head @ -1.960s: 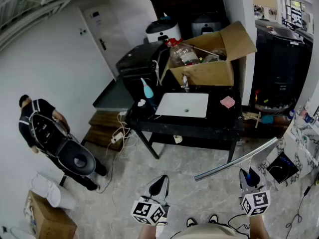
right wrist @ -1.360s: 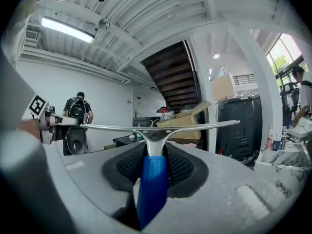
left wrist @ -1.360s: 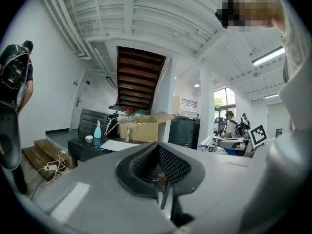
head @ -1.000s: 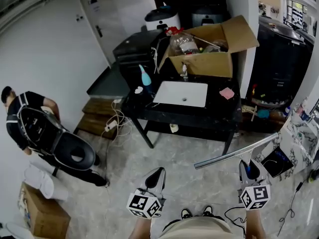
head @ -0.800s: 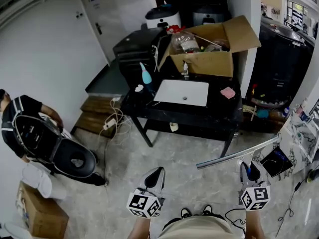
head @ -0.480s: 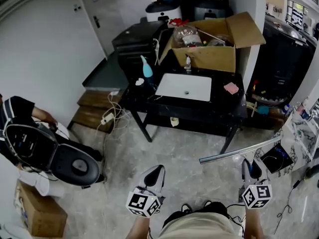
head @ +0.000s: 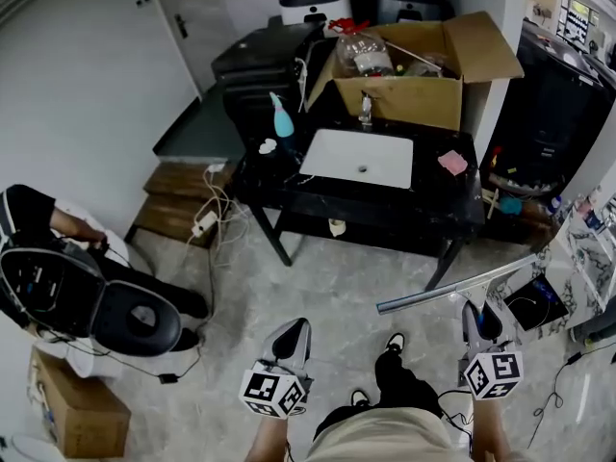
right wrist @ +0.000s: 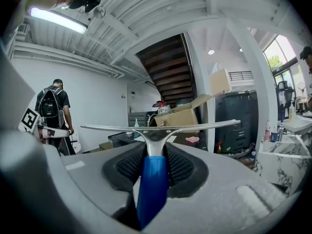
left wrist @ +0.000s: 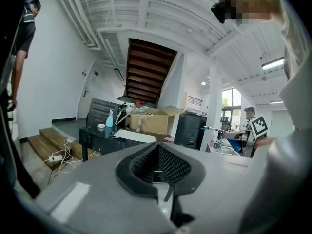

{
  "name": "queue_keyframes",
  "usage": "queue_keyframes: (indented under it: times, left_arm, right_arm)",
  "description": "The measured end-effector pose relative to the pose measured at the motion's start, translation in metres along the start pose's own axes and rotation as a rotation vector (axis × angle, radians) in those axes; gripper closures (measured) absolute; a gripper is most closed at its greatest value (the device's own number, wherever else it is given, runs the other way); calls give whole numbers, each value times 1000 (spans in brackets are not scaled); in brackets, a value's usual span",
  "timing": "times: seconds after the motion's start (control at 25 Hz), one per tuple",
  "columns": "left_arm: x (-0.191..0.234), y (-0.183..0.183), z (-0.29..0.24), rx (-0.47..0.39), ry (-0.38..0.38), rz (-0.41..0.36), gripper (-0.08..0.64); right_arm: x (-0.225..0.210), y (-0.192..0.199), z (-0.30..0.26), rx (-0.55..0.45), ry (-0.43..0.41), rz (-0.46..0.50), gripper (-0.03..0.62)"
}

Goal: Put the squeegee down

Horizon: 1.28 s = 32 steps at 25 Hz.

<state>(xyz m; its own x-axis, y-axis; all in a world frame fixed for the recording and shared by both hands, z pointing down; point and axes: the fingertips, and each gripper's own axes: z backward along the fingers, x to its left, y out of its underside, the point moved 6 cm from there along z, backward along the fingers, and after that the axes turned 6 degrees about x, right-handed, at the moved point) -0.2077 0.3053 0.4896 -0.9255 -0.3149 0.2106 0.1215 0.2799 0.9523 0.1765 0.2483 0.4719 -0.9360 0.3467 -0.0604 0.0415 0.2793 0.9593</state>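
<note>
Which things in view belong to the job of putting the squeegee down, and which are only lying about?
For the job: squeegee, its blue handle clamped in the right gripper.

Only lying about: cardboard box, spray bottle, pink sponge, white sink; left gripper, shut and empty.

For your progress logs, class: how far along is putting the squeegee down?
Done: nothing yet. In hand: the right claw is shut on the squeegee by its blue handle, with the blade in the air over the floor. Left: reach a surface, perhaps the table ahead, lay it down, open the claw.
</note>
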Motion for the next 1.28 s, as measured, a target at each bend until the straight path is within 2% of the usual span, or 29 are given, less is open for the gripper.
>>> queue_keyframes:
  times: [0.2, 0.4, 0.56, 0.76, 0.96, 1.28]
  left_arm:
    - [5, -17, -25, 21, -19, -33, 545]
    - [23, -45, -74, 32, -32, -54, 545]
    - [24, -77, -128, 26, -7, -65, 545]
    - [-1, -116, -189, 25, 75, -149, 545]
    - [-8, -125, -234, 54, 93, -209, 545]
    - [5, -119, -282, 121, 147, -191, 545]
  right_arm:
    - [-10, -1, -39, -3, -19, -5, 472]
    - [-35, -19, -96, -36, -20, -9, 472]
    - [-60, -31, -139, -51, -19, -30, 471]
    - [-98, -33, -179, -35, -5, -58, 472]
    - [-124, -30, -208, -25, 9, -81, 471]
    - [-141, -15, -237, 51, 49, -105, 472]
